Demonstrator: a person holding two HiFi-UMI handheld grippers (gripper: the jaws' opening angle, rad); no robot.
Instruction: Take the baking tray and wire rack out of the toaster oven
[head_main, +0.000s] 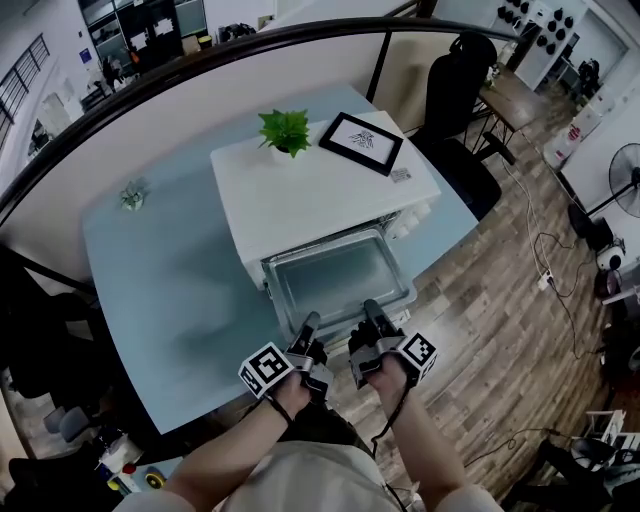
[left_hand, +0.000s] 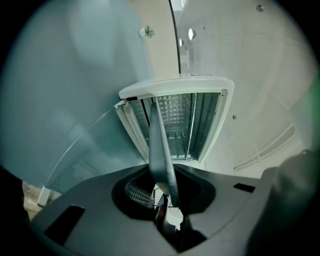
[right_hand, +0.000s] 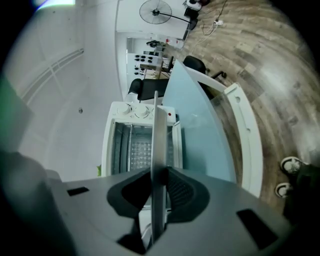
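Observation:
The grey baking tray (head_main: 340, 272) hangs out in front of the white toaster oven (head_main: 310, 185), level above the open door (head_main: 408, 297). My left gripper (head_main: 308, 326) is shut on the tray's near rim at the left. My right gripper (head_main: 371, 312) is shut on the same rim at the right. In the left gripper view the tray (left_hand: 161, 150) runs edge-on between the jaws of the left gripper (left_hand: 167, 181) toward the open oven cavity (left_hand: 177, 122). The right gripper view shows the tray (right_hand: 159, 145) edge-on in the right gripper (right_hand: 158, 180). Thin rack bars (right_hand: 131, 150) show inside the cavity.
The oven stands on a light blue table (head_main: 160, 280) whose near edge lies just below the grippers. A potted plant (head_main: 285, 130) and a framed picture (head_main: 361, 143) sit on the oven's top. A small plant (head_main: 132, 195) stands far left. A black chair (head_main: 455, 95) stands behind.

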